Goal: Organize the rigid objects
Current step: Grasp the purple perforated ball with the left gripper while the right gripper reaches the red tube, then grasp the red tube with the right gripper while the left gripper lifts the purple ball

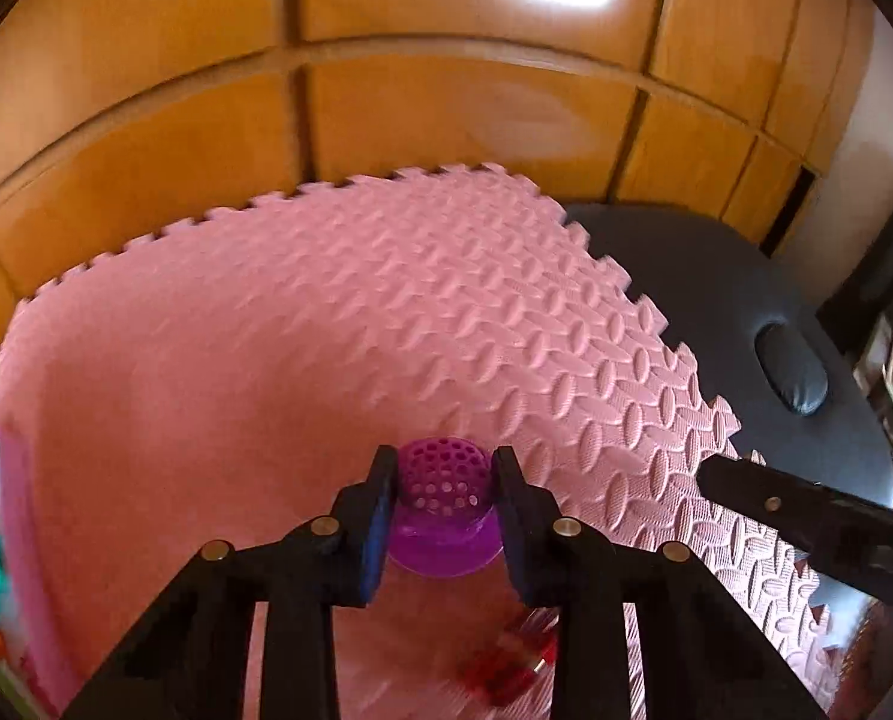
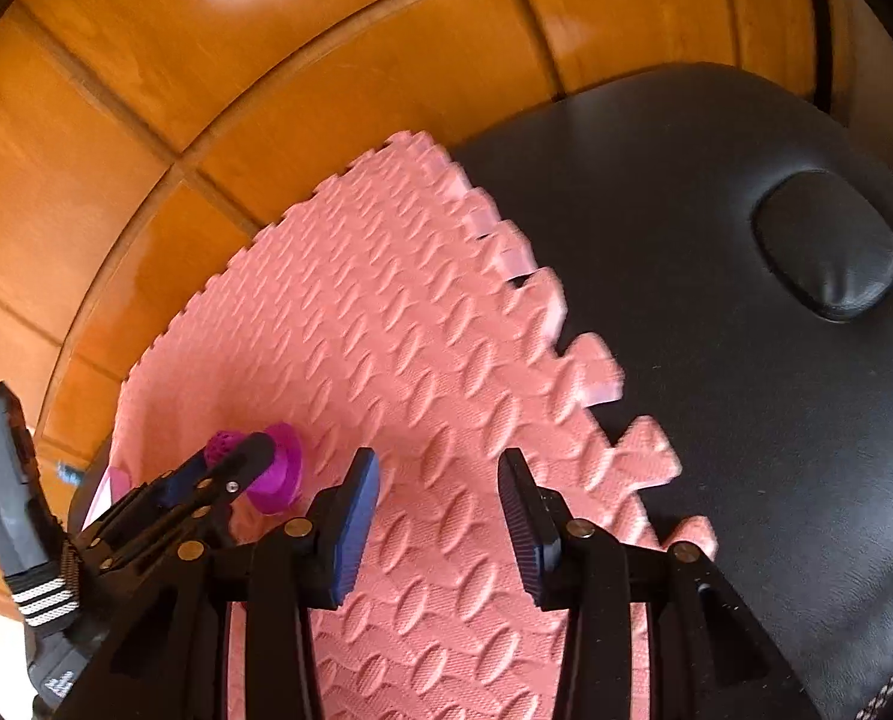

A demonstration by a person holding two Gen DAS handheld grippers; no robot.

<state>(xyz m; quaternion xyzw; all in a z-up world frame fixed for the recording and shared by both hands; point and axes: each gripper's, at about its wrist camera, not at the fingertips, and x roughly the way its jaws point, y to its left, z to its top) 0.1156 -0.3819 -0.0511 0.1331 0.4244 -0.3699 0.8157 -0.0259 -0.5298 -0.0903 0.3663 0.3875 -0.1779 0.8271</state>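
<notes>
A home room: wooden wardrobe panels (image 1: 446,120), pink foam play mat (image 1: 326,330).

Left hand-held gripper (image 1: 445,474) clamped, right (image 2: 439,480) agape

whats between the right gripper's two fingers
Nothing but bare pink foam mat, as the right wrist view shows; the right gripper stands open over it.

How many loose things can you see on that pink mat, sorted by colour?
Purple: 1, the perforated cup held in the left gripper
Red: 1, a blurred item on the mat
Total: 2
</notes>
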